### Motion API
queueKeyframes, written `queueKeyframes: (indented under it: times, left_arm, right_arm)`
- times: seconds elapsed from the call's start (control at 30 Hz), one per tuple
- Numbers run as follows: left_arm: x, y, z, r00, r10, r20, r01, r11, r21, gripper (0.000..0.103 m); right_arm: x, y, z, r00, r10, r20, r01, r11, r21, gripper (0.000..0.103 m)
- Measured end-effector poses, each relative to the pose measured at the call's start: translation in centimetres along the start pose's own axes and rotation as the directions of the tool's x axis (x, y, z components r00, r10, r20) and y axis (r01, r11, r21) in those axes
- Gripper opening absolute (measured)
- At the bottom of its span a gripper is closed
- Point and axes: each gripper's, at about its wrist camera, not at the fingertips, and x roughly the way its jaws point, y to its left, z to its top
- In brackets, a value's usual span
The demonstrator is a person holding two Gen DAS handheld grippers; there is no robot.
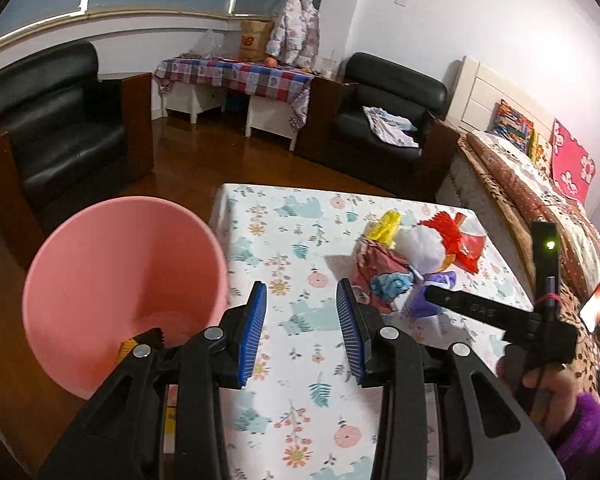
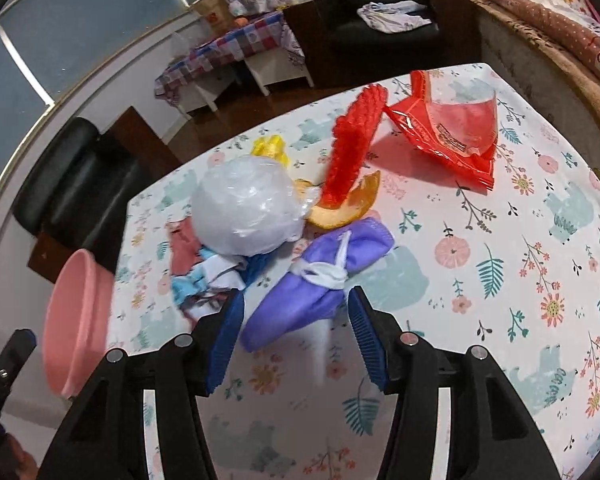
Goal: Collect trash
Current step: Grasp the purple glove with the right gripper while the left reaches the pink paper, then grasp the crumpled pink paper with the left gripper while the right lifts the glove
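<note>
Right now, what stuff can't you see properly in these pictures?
- Bottom of the pink bin, left wrist view: the left gripper covers part; something dark and yellow there can't be named.
- Pile of trash, right wrist view: the white bag hides what lies under.
- Purple mask: whether the right gripper touches it.

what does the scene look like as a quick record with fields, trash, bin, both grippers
bin: pink bucket beside the table's left edge, a dark and yellow item at its bottom
trash: pile on the floral tablecloth; purple mask, white plastic ball, red wrapper, orange peel
left gripper: open, empty
right gripper: open, purple mask between the fingers, not pressed
</note>
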Motion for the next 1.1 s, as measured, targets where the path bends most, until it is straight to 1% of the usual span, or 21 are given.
queueKeyframes:
  times: [0.03,0.07,0.13,0.17,0.27,0.3,0.33,0.37,0.5,0.6,0.63,0.67,0.77,0.87,0.93,1.0,1.03,1.07,1.1]
  left_arm:
    - [0.1,-0.2,0.0,1.000,-0.007,-0.004,0.007,1.000,0.003,0.037]
    - [0.4,-0.6,0.1,1.000,-0.018,-0.012,0.019,1.000,0.007,0.037]
    - [1.2,-1.5,0.3,0.999,-0.043,-0.030,0.043,0.999,0.016,0.037]
    - [1.4,-1.8,0.3,0.998,-0.050,-0.036,0.050,0.999,0.020,0.037]
    - [2.5,-3.3,0.5,0.995,-0.077,-0.058,0.079,0.996,0.036,0.037]
    - [2.9,-3.7,0.6,0.994,-0.084,-0.066,0.087,0.996,0.037,0.037]
    - [3.5,-4.3,0.7,0.992,-0.098,-0.077,0.101,0.994,0.036,0.037]
    - [3.9,-4.6,0.8,0.991,-0.108,-0.085,0.111,0.993,0.033,0.037]
    - [6.3,-6.2,0.9,0.985,-0.123,-0.125,0.127,0.992,0.023,0.037]
    - [8.2,-7.1,1.1,0.982,-0.113,-0.153,0.117,0.993,0.015,0.037]
    - [8.8,-7.4,1.1,0.981,-0.105,-0.161,0.109,0.994,0.014,0.037]
    - [9.2,-7.5,1.1,0.981,-0.100,-0.167,0.103,0.995,0.011,0.037]
    - [10.6,-7.7,1.0,0.977,-0.090,-0.193,0.091,0.996,-0.006,0.037]
    - [11.7,-7.7,0.8,0.971,-0.096,-0.219,0.091,0.995,-0.033,0.037]
    - [12.0,-7.8,0.6,0.971,-0.094,-0.219,0.089,0.995,-0.036,0.037]
    - [12.2,-7.8,0.5,0.975,-0.072,-0.210,0.069,0.997,-0.017,0.036]
    - [12.2,-7.8,0.4,0.976,-0.072,-0.207,0.070,0.997,-0.014,0.033]
    - [12.3,-7.8,0.4,0.976,-0.074,-0.206,0.073,0.997,-0.010,0.022]
    - [12.3,-7.9,0.4,0.976,-0.071,-0.205,0.073,0.997,-0.001,0.021]
  right_arm:
    - [0.2,-0.2,0.0,1.000,0.001,-0.003,-0.001,1.000,0.001,0.052]
    - [0.4,-0.3,-0.1,1.000,0.011,-0.005,-0.011,1.000,0.002,0.043]
    - [0.4,-0.5,-0.1,1.000,0.021,-0.006,-0.021,1.000,-0.004,0.041]
    - [0.3,-0.6,-0.1,1.000,0.023,-0.004,-0.023,1.000,-0.009,0.037]
    - [-0.6,-1.2,-0.2,0.999,0.036,0.019,-0.035,0.999,-0.032,0.021]
    - [-1.1,-1.5,-0.3,0.999,0.042,0.024,-0.041,0.998,-0.040,0.019]
    - [-1.5,-1.7,-0.4,0.999,0.044,0.031,-0.042,0.998,-0.047,0.014]
    - [-2.0,-2.1,-0.5,0.998,0.046,0.040,-0.044,0.998,-0.054,0.012]
    - [-3.7,-3.0,-1.0,0.996,0.044,0.072,-0.039,0.997,-0.072,0.007]
    - [-4.8,-3.9,-1.4,0.995,0.045,0.086,-0.039,0.996,-0.076,0.005]
    - [-5.0,-4.2,-1.5,0.995,0.047,0.088,-0.040,0.997,-0.073,0.001]
    - [-5.2,-4.4,-1.6,0.995,0.047,0.089,-0.041,0.997,-0.069,0.000]
    - [-5.8,-5.3,-1.6,0.994,0.050,0.096,-0.045,0.997,-0.056,0.000]
    - [-6.1,-6.1,-1.5,0.994,0.054,0.096,-0.049,0.998,-0.048,0.000]
    - [-6.1,-6.3,-1.6,0.994,0.072,0.086,-0.068,0.997,-0.041,0.000]
    - [-6.2,-6.4,-1.6,0.993,0.087,0.080,-0.085,0.996,-0.032,0.000]
    - [-6.2,-6.5,-1.7,0.993,0.091,0.076,-0.089,0.996,-0.029,0.001]
    - [-6.1,-6.5,-1.6,0.993,0.099,0.065,-0.098,0.995,-0.025,0.006]
    - [-6.0,-6.5,-1.7,0.993,0.104,0.058,-0.103,0.994,-0.019,0.008]
